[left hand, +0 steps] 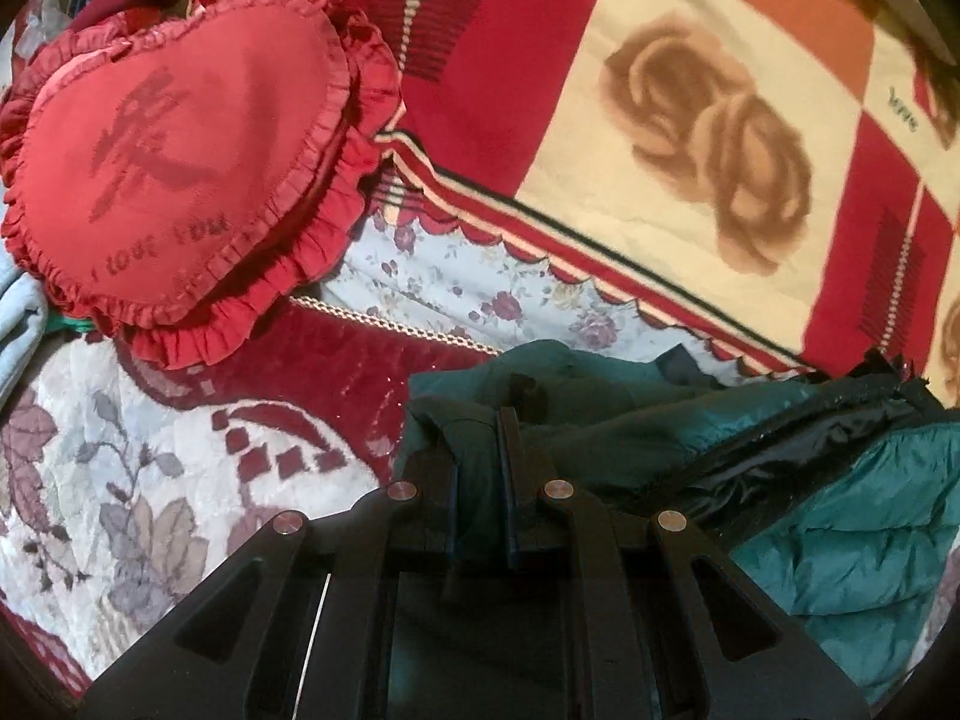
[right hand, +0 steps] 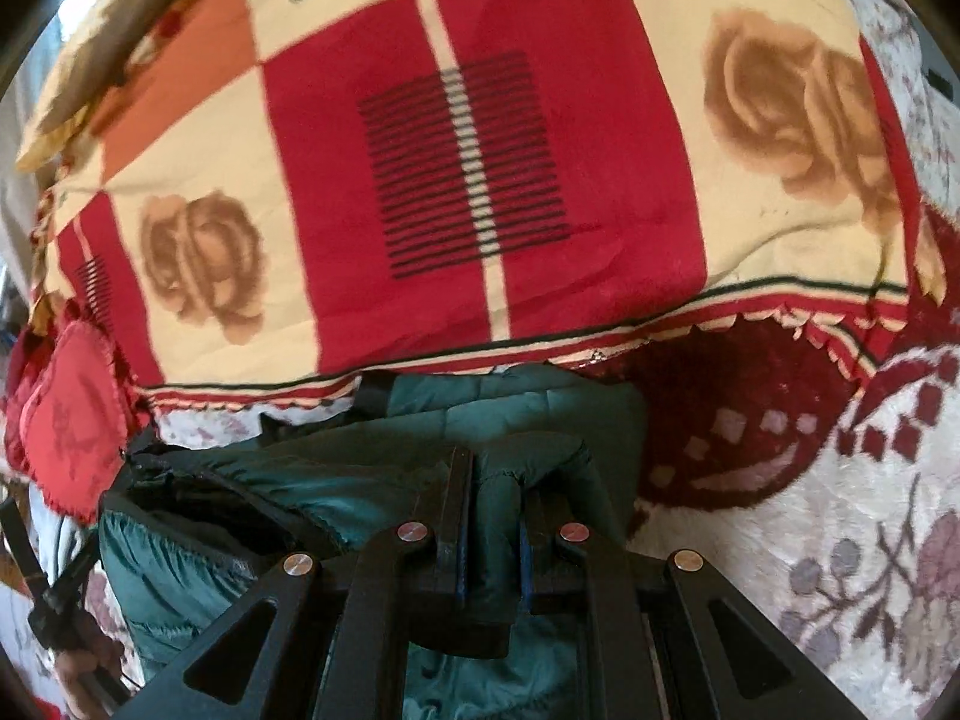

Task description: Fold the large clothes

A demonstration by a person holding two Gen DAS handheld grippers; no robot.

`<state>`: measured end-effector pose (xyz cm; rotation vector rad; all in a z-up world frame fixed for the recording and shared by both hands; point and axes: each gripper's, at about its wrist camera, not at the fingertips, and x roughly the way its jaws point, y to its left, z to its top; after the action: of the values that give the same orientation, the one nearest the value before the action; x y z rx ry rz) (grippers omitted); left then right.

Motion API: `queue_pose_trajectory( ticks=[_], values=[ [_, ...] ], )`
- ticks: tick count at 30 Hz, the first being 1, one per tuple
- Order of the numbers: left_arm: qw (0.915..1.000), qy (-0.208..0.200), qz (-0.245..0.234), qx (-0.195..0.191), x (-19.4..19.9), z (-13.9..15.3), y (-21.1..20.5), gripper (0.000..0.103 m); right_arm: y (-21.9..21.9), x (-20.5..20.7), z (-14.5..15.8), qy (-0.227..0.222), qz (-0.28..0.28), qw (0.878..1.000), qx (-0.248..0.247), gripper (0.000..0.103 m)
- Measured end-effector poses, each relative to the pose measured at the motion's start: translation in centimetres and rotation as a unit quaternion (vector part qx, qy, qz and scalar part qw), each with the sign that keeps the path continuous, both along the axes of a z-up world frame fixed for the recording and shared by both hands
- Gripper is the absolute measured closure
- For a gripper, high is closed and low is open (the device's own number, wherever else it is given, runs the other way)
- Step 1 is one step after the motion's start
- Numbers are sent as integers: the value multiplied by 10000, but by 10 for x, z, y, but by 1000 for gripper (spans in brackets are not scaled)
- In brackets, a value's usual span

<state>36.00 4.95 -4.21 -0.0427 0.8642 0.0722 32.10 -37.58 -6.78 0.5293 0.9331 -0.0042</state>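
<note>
A dark green padded jacket is seen bunched on the bed, its glossy black lining exposed along a fold that runs across between the two views. In the left wrist view the bulk of the jacket lies to the right of the left hand-held gripper; in the right wrist view the jacket spreads to the left of the right hand-held gripper. The garment's long axis is therefore judged to stretch from one gripper to the other, with each holding one end, and neither hand is clearly the nearer.

The left hand-held gripper is seen with its fingers drawn close together, and a ridge of green fabric is pinched between them. The right hand-held gripper is likewise clamped on a thick fold of the jacket, the padding being squeezed between the blue-lined pads.

The coming fold is judged to depend on both held edges being carried the same way, towards or away from the blanket edge, so that the lining is covered evenly.

Beyond the jacket, a red and cream blanket with printed roses is draped over the bed. A floral bedspread is laid beneath. A red heart-shaped cushion is placed well apart from the jacket, on the left.
</note>
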Motion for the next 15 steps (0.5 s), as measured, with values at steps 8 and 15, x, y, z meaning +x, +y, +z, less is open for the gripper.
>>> queue_pose_trajectory(
  ticks=[8, 15],
  values=[
    [9973, 222, 45, -698, 16, -12, 17, 90, -9, 10, -9, -145, -224, 9985, 468, 76],
    [9908, 18, -40, -1351, 5, 21, 35, 50, -5, -21, 52, -905, -313, 9954, -40, 18]
  ],
)
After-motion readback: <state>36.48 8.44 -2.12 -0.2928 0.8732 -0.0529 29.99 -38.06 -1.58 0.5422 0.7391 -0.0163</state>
